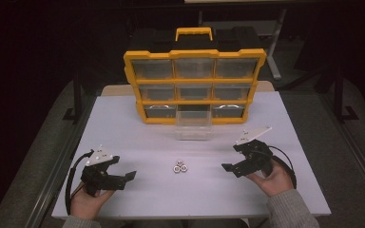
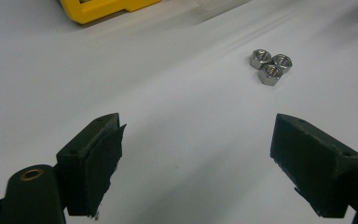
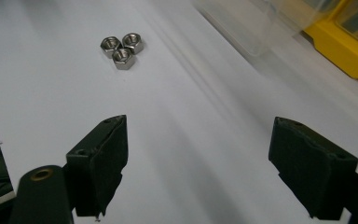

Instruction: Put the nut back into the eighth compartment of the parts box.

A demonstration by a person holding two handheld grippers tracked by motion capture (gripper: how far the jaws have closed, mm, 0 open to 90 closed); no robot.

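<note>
Both my grippers, left (image 1: pixel 132 175) and right (image 1: pixel 225 167), gape empty; three touching hex nuts (image 1: pixel 180 166) could scatter if I pinch carelessly.

Three steel hex nuts (image 1: pixel 180 166), one yellow drawer organizer (image 1: pixel 195 85), one pulled-out clear drawer (image 1: pixel 194 124), two hand-held grippers, one white table (image 1: pixel 123 133)

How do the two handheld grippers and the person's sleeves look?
Both the left gripper and the right gripper are black, each with a pale three-cornered plate on top and a black cable trailing behind. Their jaws are blocky, with a brass-coloured ring near one base. The sleeves are grey knit.
</note>
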